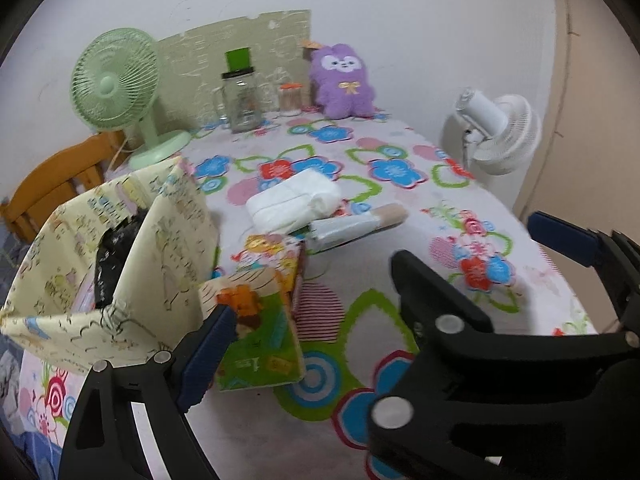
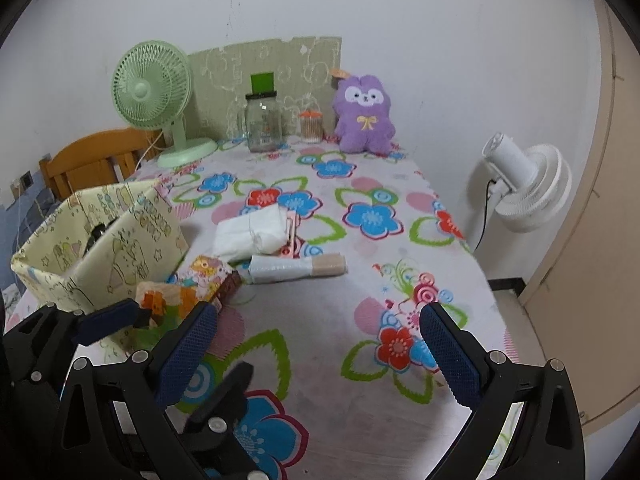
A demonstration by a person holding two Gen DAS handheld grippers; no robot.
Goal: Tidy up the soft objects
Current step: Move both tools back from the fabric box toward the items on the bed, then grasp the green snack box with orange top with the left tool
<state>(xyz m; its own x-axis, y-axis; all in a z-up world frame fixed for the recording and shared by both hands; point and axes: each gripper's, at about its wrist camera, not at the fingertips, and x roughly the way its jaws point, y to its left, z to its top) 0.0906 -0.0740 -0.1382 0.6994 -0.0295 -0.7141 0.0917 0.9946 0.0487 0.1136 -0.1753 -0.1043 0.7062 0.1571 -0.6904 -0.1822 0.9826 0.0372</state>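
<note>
A cream patterned fabric bin [image 1: 72, 280] [image 2: 100, 248] stands at the table's left edge with something black inside. A colourful soft cloth book [image 1: 260, 320] [image 2: 180, 296] leans against its front. A white folded cloth [image 1: 292, 200] [image 2: 250, 232] and a rolled bundle [image 1: 352, 224] [image 2: 296, 268] lie mid-table. A purple plush [image 1: 344, 80] [image 2: 364, 114] sits at the back. My left gripper [image 1: 384, 300] is open, its left pad beside the book. My right gripper [image 2: 320, 360] is open and empty over the front of the table.
A green desk fan [image 1: 116, 88] [image 2: 156, 88], a glass jar [image 1: 240, 100] [image 2: 262, 124] and a small orange-lidded jar [image 2: 311, 126] stand along the back. A white fan [image 1: 496, 128] [image 2: 524, 184] stands off the right edge. A wooden chair [image 2: 92, 160] is at left.
</note>
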